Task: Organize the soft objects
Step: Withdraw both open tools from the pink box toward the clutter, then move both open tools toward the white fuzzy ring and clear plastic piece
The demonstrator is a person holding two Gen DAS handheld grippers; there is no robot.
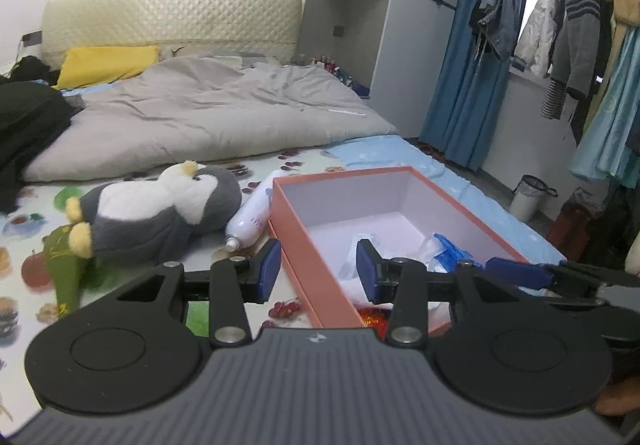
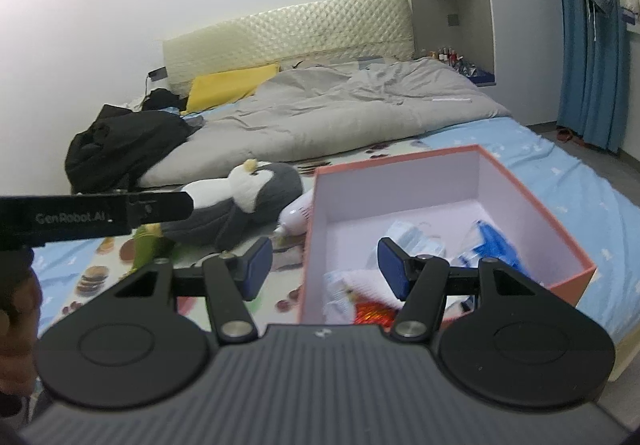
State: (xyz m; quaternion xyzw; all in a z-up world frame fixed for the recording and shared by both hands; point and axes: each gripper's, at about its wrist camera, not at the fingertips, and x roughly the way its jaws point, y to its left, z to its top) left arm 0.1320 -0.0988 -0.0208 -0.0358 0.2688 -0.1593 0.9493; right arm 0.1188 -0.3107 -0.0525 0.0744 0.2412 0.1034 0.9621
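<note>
A grey and white plush penguin (image 1: 160,209) lies on the patterned bed sheet, left of an open pink box (image 1: 304,249). A green plush toy (image 1: 66,265) lies by the penguin's feet. The box holds soft packets: blue and white packs (image 1: 444,251) and a red item (image 1: 372,317). My left gripper (image 1: 318,271) is open and empty, over the box's near left wall. My right gripper (image 2: 324,265) is open and empty, over the box's left wall (image 2: 310,245). The penguin (image 2: 248,201) shows in the right wrist view too. The left gripper's arm (image 2: 96,219) crosses that view's left side.
A white bottle (image 1: 252,217) lies between penguin and box. A grey duvet (image 1: 208,113), a yellow pillow (image 1: 108,65) and black clothes (image 1: 28,125) lie further back on the bed. Blue curtains (image 1: 472,57), hanging clothes and a small bin (image 1: 530,197) stand at the right.
</note>
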